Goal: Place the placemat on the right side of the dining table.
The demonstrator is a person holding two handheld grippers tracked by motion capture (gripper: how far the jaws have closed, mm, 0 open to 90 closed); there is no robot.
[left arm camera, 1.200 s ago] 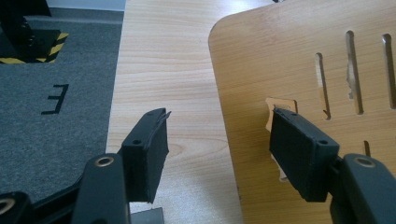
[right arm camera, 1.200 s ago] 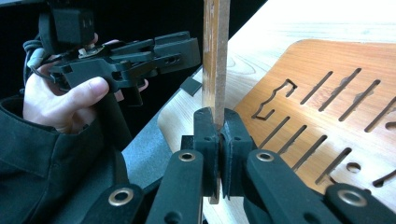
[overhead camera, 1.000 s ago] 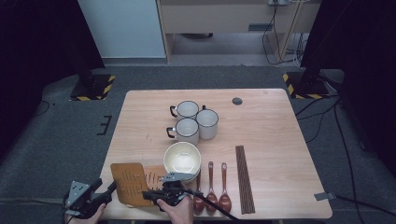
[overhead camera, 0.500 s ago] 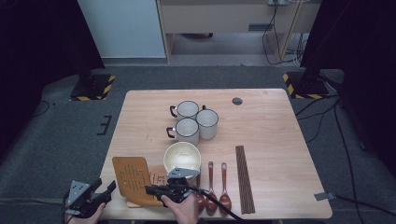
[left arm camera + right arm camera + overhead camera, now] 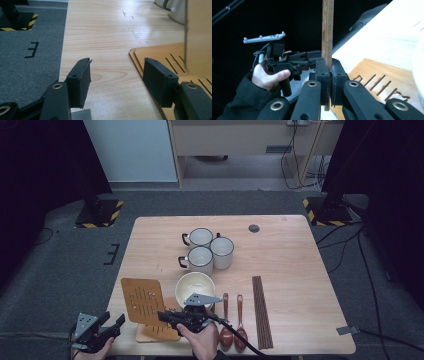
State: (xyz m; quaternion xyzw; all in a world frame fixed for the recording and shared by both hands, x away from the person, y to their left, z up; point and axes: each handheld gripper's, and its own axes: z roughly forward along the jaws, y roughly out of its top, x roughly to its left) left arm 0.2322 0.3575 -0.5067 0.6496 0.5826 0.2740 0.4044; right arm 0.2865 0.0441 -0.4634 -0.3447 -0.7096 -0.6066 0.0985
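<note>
Right tool (image 5: pixel 329 75): jaws clamped on the edge of a slotted wooden board (image 5: pixel 143 301), held upright above a second slotted board (image 5: pixel 156 332) lying flat at the table's (image 5: pixel 290 260) near-left edge. Left tool (image 5: pixel 116 80): jaws partly apart, nothing between them, at the table's near-left corner. Also present: bowl (image 5: pixel 192 284), three mugs, two spoons, chopsticks.

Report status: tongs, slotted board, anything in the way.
Right tongs shut on upper slotted board, raised on edge. Left tongs open, empty. Second board flat underneath; bowl close beside.
</note>
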